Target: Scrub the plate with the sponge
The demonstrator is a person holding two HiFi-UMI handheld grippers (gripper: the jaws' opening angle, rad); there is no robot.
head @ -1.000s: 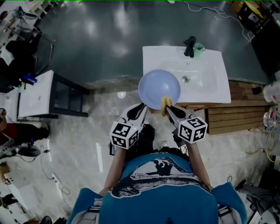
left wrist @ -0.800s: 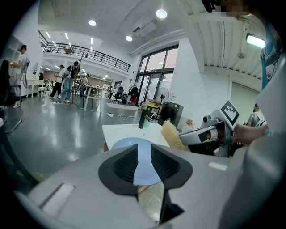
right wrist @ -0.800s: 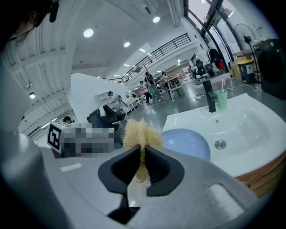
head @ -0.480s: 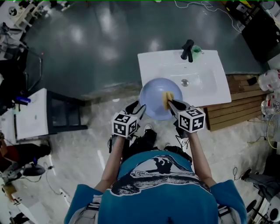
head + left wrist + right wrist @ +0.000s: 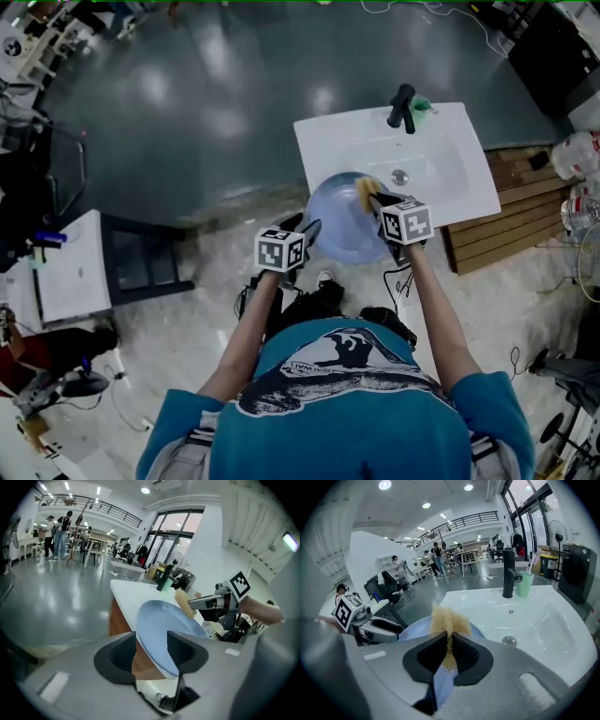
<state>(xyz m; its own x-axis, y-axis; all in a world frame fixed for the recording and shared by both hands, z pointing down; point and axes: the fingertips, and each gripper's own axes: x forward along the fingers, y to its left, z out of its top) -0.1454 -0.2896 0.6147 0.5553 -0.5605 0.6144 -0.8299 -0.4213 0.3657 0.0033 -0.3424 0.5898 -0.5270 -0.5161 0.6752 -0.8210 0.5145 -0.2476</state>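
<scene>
At near edge of sink (image 5: 450, 178), head view: plate (image 5: 337, 225), pale blue, partly over basin, rest out twd person. L gripper (image 5: 307, 230) at plate's near-left rim, marker cube up. R gripper (image 5: 377, 199) over plate's far-right part w/ sponge (image 5: 366, 190) at tip, touching plate. Black tap (image 5: 403, 105) & green cup (image 5: 424, 105) at back of sink, side by side. Boards (image 5: 506, 220) on floor just right of sink.

L gripper view: L gripper (image 5: 151, 648) releasing, jaws wide & opening, plate (image 5: 164, 625) rim between them, pads not pressing on it as far as shows. Plate tilted, far side over white sink (image 5: 124, 590) top. Sponge (image 5: 182, 598) at plate's far rim, clamped in R gripper (image 5: 191, 604) on the right. Tap (image 5: 165, 576) beyond.

R gripper view: R gripper (image 5: 449, 641) clenched on sponge (image 5: 449, 620), yellow, squeezed thin betw. pads, bushing out past tips. Plate (image 5: 417, 629) right under & behind sponge. L gripper (image 5: 399, 629) at left, by plate's rim. Sink (image 5: 543, 620) basin to right w/ drain (image 5: 508, 641); tap (image 5: 508, 573) & cup (image 5: 525, 584) at back, touching or just apart, can't tell.
</scene>
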